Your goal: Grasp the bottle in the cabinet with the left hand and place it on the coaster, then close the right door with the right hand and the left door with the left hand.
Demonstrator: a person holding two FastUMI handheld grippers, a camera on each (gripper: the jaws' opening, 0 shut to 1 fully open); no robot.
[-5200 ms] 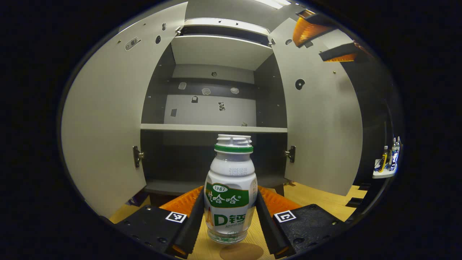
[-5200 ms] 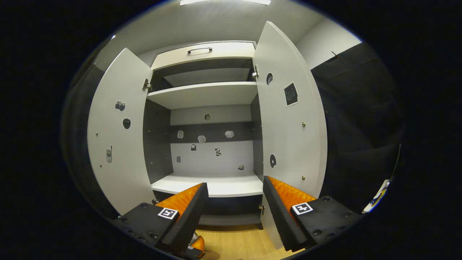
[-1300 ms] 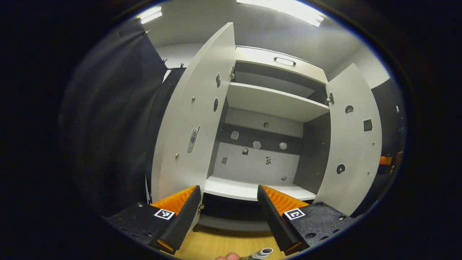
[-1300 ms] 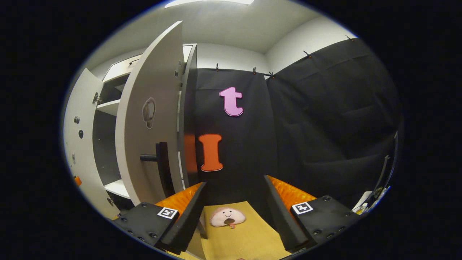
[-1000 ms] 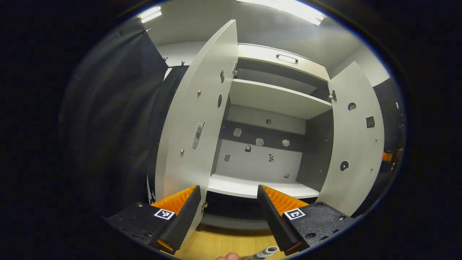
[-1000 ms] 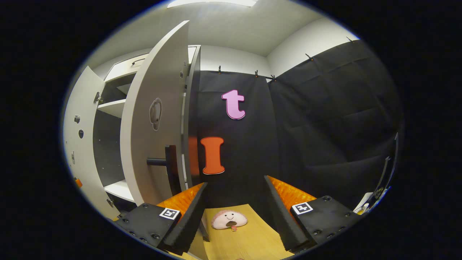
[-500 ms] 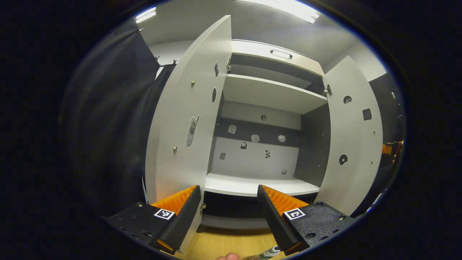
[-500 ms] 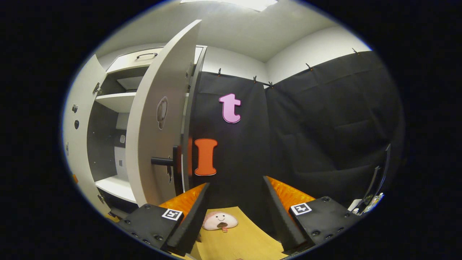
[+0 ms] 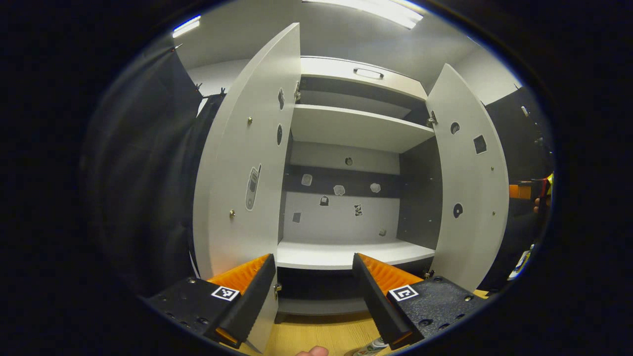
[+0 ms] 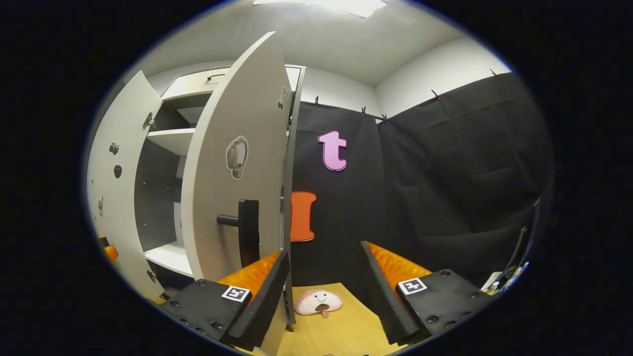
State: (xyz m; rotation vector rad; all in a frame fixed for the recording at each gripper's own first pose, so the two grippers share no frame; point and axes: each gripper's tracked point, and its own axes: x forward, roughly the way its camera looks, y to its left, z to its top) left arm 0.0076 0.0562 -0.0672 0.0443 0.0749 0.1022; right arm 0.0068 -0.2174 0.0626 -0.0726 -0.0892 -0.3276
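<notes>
The grey cabinet (image 9: 346,128) stands with both doors wide apart. Seen in the left gripper view, the left door (image 9: 237,173) and the right door (image 9: 470,188) flank bare shelves. My left gripper (image 9: 313,258) is open and holds nothing, raised in front of the lower shelf. The bottle's cap (image 9: 370,347) peeks out at the bottom edge, below the gripper. In the right gripper view, my right gripper (image 10: 324,252) is open, just beside the outer face of the right door (image 10: 232,163) and under its black handle (image 10: 245,230).
A small plush toy (image 10: 319,301) lies on the wooden tabletop (image 10: 341,331) ahead of the right gripper. A fingertip (image 9: 311,351) shows at the bottom of the left gripper view. The right gripper (image 9: 529,190) shows beyond the right door, and the left gripper (image 10: 109,249) shows past the left door (image 10: 118,188).
The left gripper let go of the bottle and rose. The right gripper swung round outside the right door and has since moved closer to its handle.
</notes>
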